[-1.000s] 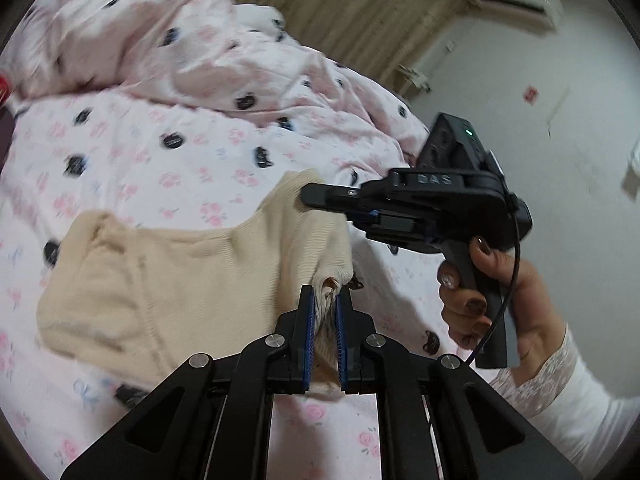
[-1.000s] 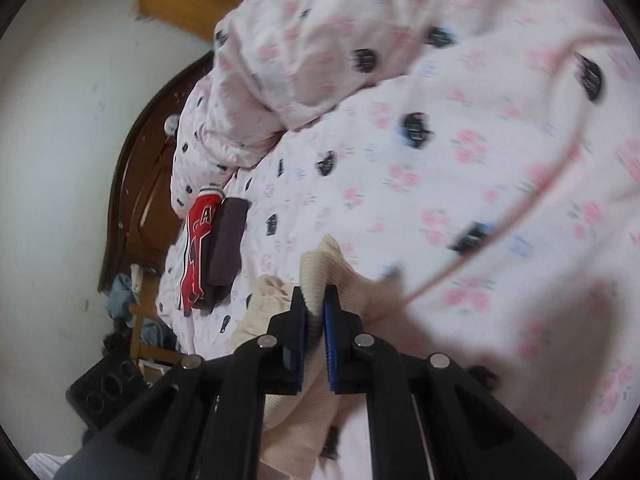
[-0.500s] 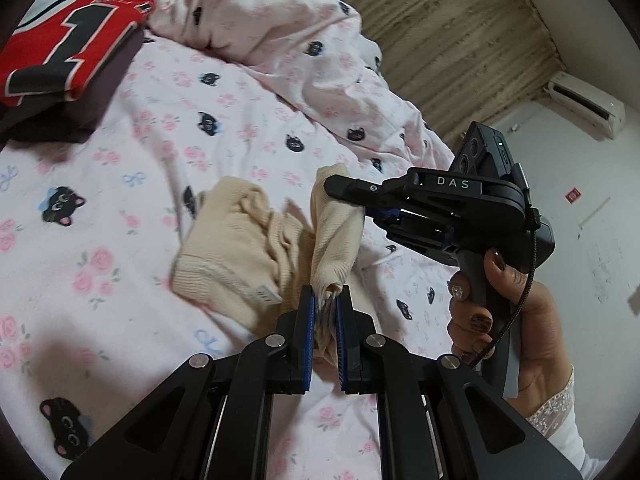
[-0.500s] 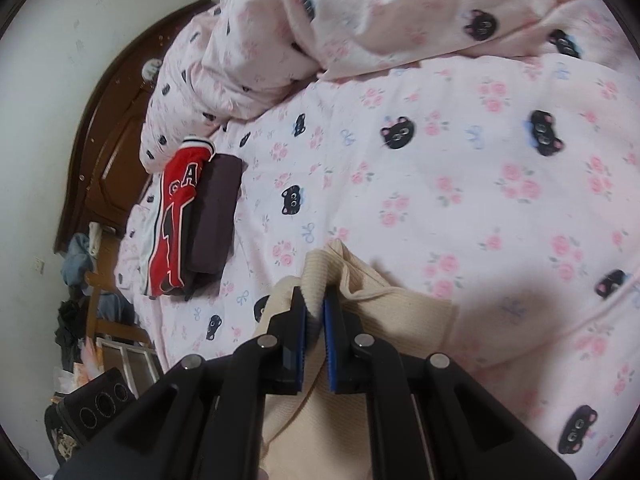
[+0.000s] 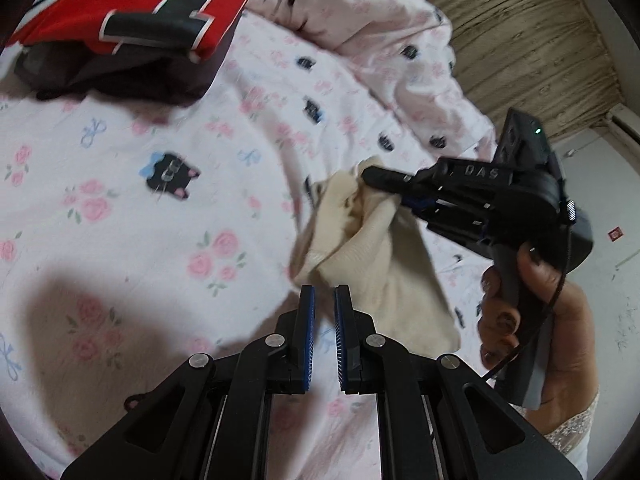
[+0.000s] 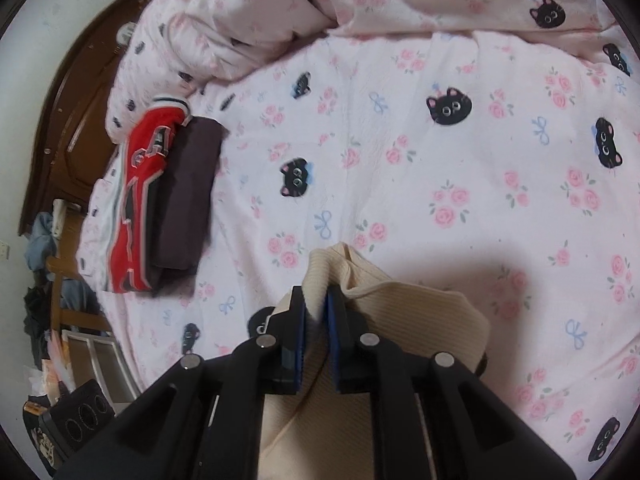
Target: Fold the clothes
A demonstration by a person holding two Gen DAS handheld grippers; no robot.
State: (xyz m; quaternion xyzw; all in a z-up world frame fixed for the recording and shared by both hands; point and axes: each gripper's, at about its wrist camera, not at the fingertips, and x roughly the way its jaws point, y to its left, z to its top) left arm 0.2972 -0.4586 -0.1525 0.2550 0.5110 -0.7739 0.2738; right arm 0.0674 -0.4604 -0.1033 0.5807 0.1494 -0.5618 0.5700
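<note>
In the left wrist view, the left gripper [image 5: 324,300] sits at the lower middle of the frame with its two blue-padded fingers a narrow gap apart and nothing between them. Just beyond its tips hangs the cream ribbed knit garment [image 5: 376,264], in the middle right of the frame. The garment is bunched and it is lifted above the pink bedsheet with black cat faces and roses [image 5: 132,216]. Its upper end is pinched by the right gripper [image 5: 370,174], which reaches in from the right side. A hand [image 5: 532,312] with dark nail polish holds the handle of that gripper at the lower right. In the upper left of the frame there is a folded red jersey with a black number [image 5: 132,0], and it lies on top of a folded dark purple cloth [image 5: 160,76].

In the right wrist view, the right gripper [image 6: 316,308] is at the lower middle, closed on a fold of the cream garment [image 6: 372,360], which pokes up between the blue pads and drapes toward the bottom of the frame. The bedsheet [image 6: 460,160] fills most of the frame. The red jersey [image 6: 140,200] and the dark cloth [image 6: 188,192] lie side by side at the left, well apart from the garment. A rumpled quilt of the same pink print [image 6: 260,12] is at the top.
</note>
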